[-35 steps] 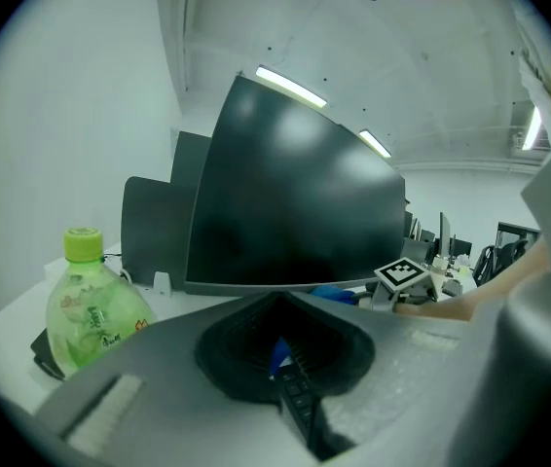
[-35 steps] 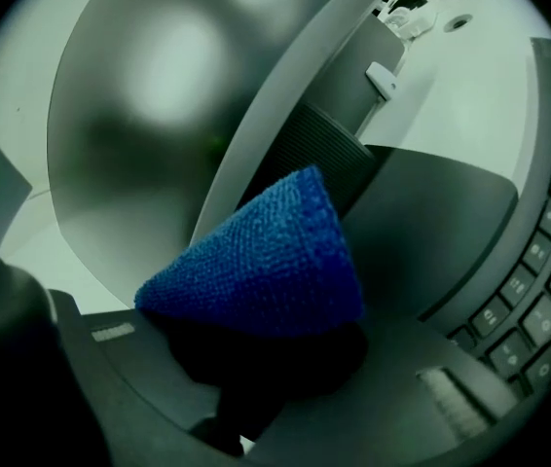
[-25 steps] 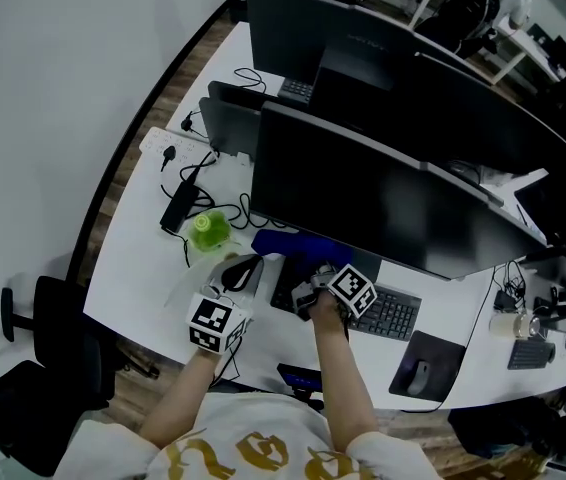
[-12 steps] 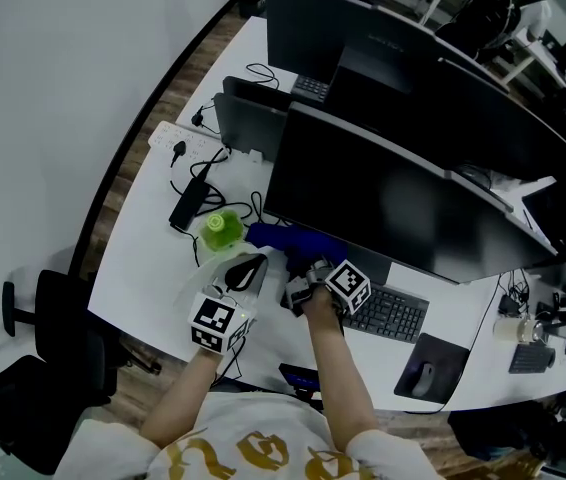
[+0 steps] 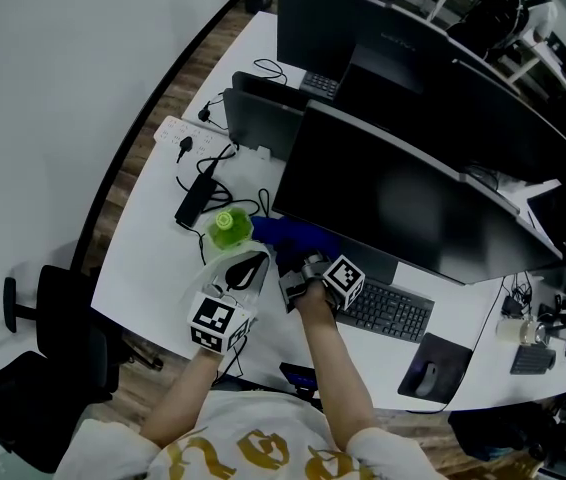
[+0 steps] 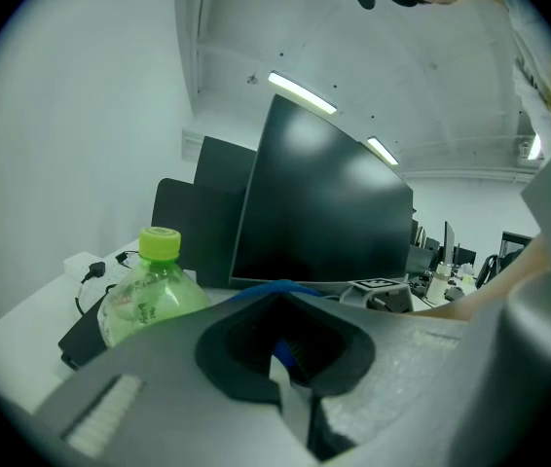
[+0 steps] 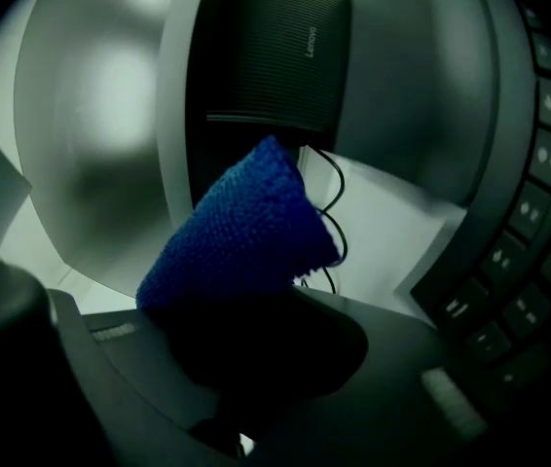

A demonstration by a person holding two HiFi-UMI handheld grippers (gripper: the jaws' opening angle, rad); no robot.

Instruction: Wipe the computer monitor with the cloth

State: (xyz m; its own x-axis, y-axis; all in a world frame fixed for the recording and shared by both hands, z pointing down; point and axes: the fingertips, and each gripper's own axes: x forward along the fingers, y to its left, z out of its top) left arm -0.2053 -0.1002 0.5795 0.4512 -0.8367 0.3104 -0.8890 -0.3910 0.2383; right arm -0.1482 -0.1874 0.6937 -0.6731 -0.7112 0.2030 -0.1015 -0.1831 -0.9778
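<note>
- A soft, limp blue knitted cloth [image 7: 241, 232] is being pinched at a bunched fold by the right hand-held gripper [image 5: 300, 280], below the wide black monitor [image 5: 403, 193].
- The left hand-held gripper [image 5: 245, 269] is being held closed, empty.

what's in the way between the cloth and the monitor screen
Nothing visible. The right claw is shut on the blue cloth, held just in front of the lower left corner of the monitor. The green bottle stands to the cloth's left and the keyboard lies to its right, both clear of the path.
</note>
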